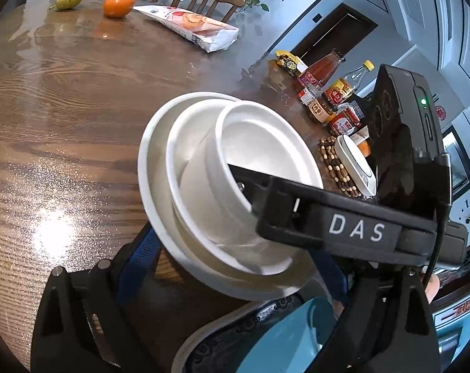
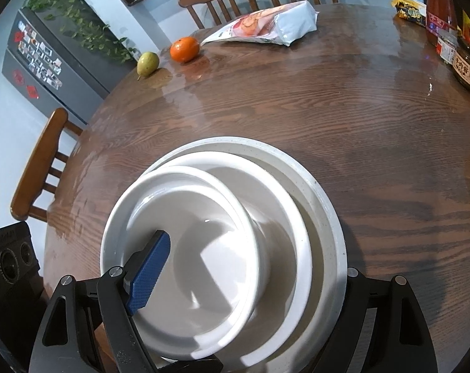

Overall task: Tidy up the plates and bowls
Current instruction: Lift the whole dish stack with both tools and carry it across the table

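Note:
A stack of white dishes stands on the wooden table: a wide plate, a shallower dish on it, and a small bowl tilted on top. My right gripper is open over the stack. Its blue-padded left finger sits inside the small bowl and touches nothing I can see; its other finger is hidden past the plate's rim. From the left wrist, that finger reaches into the bowl. My left gripper is open, its fingers on either side of the plate's near edge.
A blue plate with a dark patterned rim lies close under the left gripper. Jars and sauce bottles, a beaded trivet and a white dish crowd the right side. A pear, an orange and a snack bag lie far back by chairs.

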